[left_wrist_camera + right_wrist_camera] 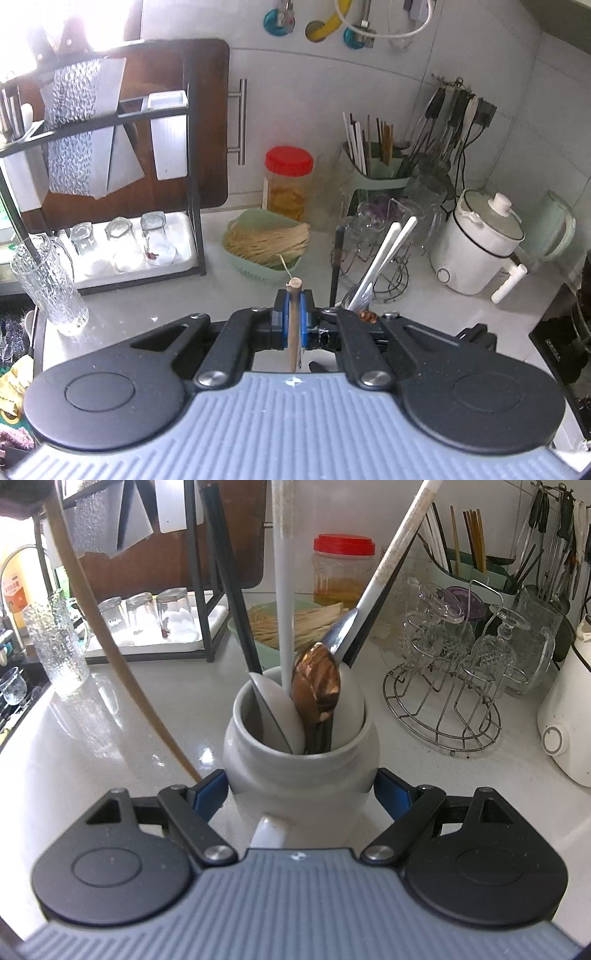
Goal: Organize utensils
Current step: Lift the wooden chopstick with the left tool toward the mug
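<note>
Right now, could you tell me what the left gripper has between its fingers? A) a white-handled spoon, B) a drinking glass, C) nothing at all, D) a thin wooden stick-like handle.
D: in the left wrist view the left gripper has its blue pads closed on a thin wooden handle, with its end sticking out past the fingertips, while the white-handled spoons stand in the jar beyond.

Hard daylight pours in from the upper left, blowing out that corner of the left wrist view and throwing glare spots on the glossy tabletop (110, 716), while both fisheye pictures bend straight lines near the edges and go soft at the bottom rim.
</note>
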Tool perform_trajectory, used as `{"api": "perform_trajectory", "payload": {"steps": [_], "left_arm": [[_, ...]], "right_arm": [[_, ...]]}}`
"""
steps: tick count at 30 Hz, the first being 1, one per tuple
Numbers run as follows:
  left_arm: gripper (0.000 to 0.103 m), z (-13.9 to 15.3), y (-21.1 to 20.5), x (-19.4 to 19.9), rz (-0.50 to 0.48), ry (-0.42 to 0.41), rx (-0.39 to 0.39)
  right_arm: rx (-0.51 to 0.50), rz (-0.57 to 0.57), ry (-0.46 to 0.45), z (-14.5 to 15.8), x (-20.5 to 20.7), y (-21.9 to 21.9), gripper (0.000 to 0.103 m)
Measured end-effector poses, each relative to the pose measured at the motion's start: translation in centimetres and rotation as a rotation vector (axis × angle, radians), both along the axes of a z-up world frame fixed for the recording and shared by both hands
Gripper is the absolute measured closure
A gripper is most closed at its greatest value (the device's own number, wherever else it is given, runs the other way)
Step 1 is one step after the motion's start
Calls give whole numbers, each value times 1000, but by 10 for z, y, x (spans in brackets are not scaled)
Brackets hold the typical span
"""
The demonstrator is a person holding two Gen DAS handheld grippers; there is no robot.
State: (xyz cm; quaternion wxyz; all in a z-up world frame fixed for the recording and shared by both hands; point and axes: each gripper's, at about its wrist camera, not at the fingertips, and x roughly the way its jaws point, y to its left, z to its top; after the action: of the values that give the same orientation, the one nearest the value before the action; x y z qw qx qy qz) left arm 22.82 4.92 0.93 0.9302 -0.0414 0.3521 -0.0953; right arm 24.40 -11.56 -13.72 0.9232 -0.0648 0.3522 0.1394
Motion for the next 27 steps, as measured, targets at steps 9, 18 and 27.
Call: {"api": "perform_trajectory", "payload": {"steps": [9, 18, 27], "left_arm": [[96, 43, -8, -9, -32, -69, -2], [97, 91, -24, -13, -71, -173, 4], [97, 106, -35, -4, -86, -223, -9]], "right_arm": [[6, 2, -3, 0, -1, -1, 15], [11, -1, -7, -1, -2, -1, 15], [15, -1, -13, -1, -3, -2, 15]]}}
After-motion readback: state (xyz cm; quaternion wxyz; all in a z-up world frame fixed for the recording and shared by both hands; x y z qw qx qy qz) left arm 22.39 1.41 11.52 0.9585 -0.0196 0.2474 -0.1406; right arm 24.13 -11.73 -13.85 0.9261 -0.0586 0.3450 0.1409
